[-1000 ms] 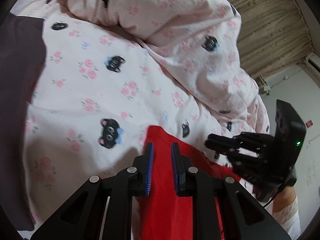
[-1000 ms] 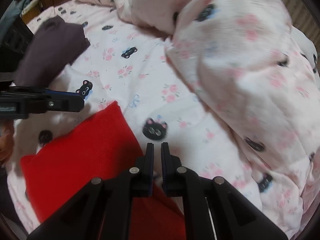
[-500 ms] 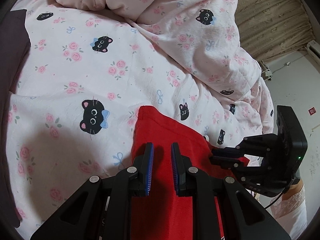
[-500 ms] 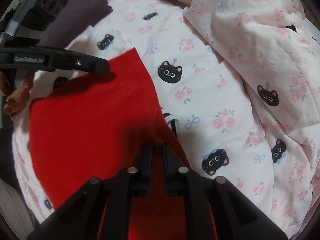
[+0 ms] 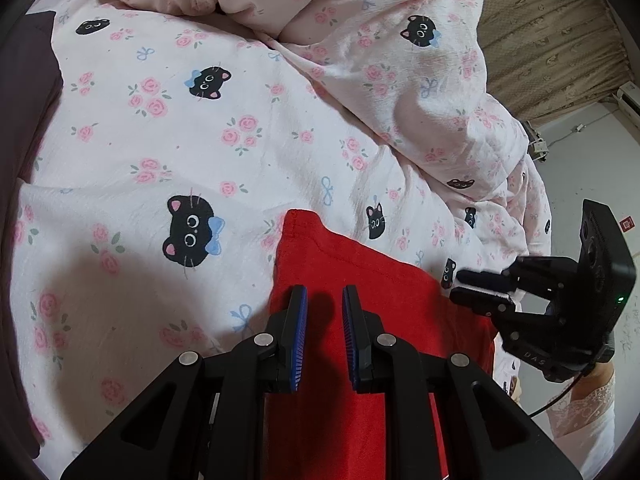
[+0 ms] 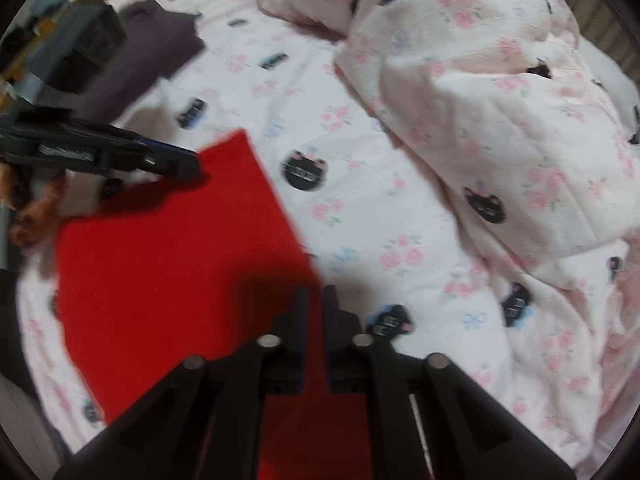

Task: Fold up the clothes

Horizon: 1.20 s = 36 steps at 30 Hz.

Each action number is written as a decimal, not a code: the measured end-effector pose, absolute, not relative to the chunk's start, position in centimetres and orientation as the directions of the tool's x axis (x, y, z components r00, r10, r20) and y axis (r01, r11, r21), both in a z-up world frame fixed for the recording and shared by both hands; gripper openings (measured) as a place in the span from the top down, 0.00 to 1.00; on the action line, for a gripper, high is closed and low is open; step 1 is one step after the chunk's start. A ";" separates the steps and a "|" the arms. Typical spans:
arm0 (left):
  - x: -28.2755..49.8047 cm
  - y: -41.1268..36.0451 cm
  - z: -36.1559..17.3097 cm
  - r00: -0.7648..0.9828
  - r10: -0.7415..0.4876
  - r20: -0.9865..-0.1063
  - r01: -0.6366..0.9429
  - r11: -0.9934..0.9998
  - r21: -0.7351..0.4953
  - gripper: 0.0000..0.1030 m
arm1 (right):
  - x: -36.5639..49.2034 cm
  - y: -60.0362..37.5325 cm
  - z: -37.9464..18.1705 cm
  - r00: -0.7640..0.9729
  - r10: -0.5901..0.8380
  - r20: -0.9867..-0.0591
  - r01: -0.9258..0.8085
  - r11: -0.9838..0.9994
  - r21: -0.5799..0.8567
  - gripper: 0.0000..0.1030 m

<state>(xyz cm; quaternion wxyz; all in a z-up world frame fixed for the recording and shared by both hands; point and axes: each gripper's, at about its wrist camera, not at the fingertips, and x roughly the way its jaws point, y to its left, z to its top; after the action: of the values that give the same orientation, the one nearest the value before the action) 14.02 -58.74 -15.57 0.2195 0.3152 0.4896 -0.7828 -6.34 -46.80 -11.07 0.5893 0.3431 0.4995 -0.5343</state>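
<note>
Left tongs (image 5: 323, 300): fingers parted with a clear gap, nothing between them, poised above the near edge of the red garment (image 5: 360, 360). Right tongs (image 6: 315, 300): fingers drawn close with only a narrow slit between them; this view is blurred, and whether any cloth is pinched there cannot be told. Seen from the left wrist, the right tongs (image 5: 476, 292) hang at the garment's far-right edge.

The red garment (image 6: 168, 264) lies flat on the bed (image 5: 168, 148), over a pink sheet printed with cats and roses. It reads as a neat rectangular panel with straight edges and one squared corner pointing up the bed. The surface is smooth with few creases. A hem or seam shows near that corner.

Judgement: the layout fits either a panel between folds or a finished fold being let go; the pictures do not settle which. Any further fold would call for both tongs gripping matching corners on one edge.

A dark folded garment (image 6: 152, 44) rests well apart, up the bed. A bunched duvet (image 6: 500, 100) lies alongside.
</note>
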 end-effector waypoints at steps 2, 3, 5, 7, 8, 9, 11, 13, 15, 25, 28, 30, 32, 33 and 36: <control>14.0 -58.7 -15.6 -0.704 -0.037 -0.709 0.654 -0.423 -0.628 0.86 | -6.7 -46.8 -11.1 -0.105 -0.289 -0.952 0.971 0.175 -0.160 0.71; 14.0 -58.8 -15.6 -0.705 -0.038 -0.709 0.654 -0.423 -0.628 0.86 | -7.0 -46.8 -10.9 -0.094 -0.297 -0.950 0.976 0.163 -0.148 0.71; 14.0 -58.7 -15.5 -0.706 -0.038 -0.708 0.652 -0.425 -0.628 0.86 | -7.5 -46.5 -10.6 -0.061 -0.310 -0.949 0.983 0.143 -0.111 0.71; 13.9 -58.7 -15.4 -0.706 -0.036 -0.707 0.649 -0.430 -0.627 0.86 | -7.7 -45.8 -11.0 -0.056 -0.303 -0.951 0.984 0.146 -0.104 0.71; 13.9 -58.6 -15.4 -0.707 -0.037 -0.707 0.648 -0.433 -0.626 0.86 | -7.6 -45.8 -11.3 -0.060 -0.294 -0.954 0.983 0.150 -0.109 0.71; 13.9 -58.6 -15.3 -0.707 -0.038 -0.706 0.648 -0.436 -0.625 0.86 | -7.7 -45.9 -11.8 -0.061 -0.281 -0.958 0.982 0.154 -0.108 0.71; 13.8 -58.5 -15.2 -0.707 -0.039 -0.706 0.646 -0.442 -0.623 0.85 | -7.8 -45.8 -13.2 -0.098 -0.241 -0.965 0.979 0.151 -0.138 0.71; 13.8 -58.4 -15.1 -0.708 -0.040 -0.705 0.644 -0.448 -0.621 0.85 | -8.1 -45.6 -14.6 -0.150 -0.213 -0.966 0.975 0.132 -0.180 0.71; 13.8 -58.4 -15.0 -0.708 -0.041 -0.705 0.642 -0.454 -0.619 0.85 | -8.7 -45.3 -14.6 -0.149 -0.230 -0.962 0.980 0.095 -0.174 0.71; 13.7 -57.4 -13.4 -0.742 -0.039 -0.670 0.592 -0.507 -0.627 0.85 | -13.2 -34.2 -6.7 -0.089 -0.482 -0.872 0.967 -0.250 0.040 0.65; 13.3 -56.2 -12.5 -0.764 -0.019 -0.645 0.551 -0.541 -0.636 0.85 | -13.2 -28.2 -5.9 -0.092 -0.518 -0.851 0.935 -0.339 0.105 0.56; 12.8 -55.1 -11.8 -0.777 -0.004 -0.629 0.520 -0.567 -0.639 0.85 | -13.5 -23.9 -5.7 -0.070 -0.546 -0.835 0.913 -0.372 0.167 0.51; 12.1 -53.6 -11.3 -0.790 0.010 -0.614 0.491 -0.589 -0.642 0.85 | -13.1 -22.2 -6.3 -0.050 -0.563 -0.825 0.887 -0.405 0.223 0.43; 11.7 -52.8 -11.1 -0.794 0.016 -0.608 0.479 -0.599 -0.642 0.85 | -12.9 -21.1 -6.9 -0.041 -0.568 -0.822 0.868 -0.428 0.252 0.41; 10.2 -50.4 -10.9 -0.797 0.030 -0.604 0.455 -0.628 -0.631 0.85 | -12.6 -18.2 -8.6 -0.005 -0.603 -0.797 0.807 -0.473 0.353 0.36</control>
<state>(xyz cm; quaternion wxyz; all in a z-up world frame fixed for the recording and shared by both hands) 10.15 -50.39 -10.93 0.1244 0.2937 0.4128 -0.8531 -12.59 -18.17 -8.61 0.5028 0.4948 0.1029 -0.7013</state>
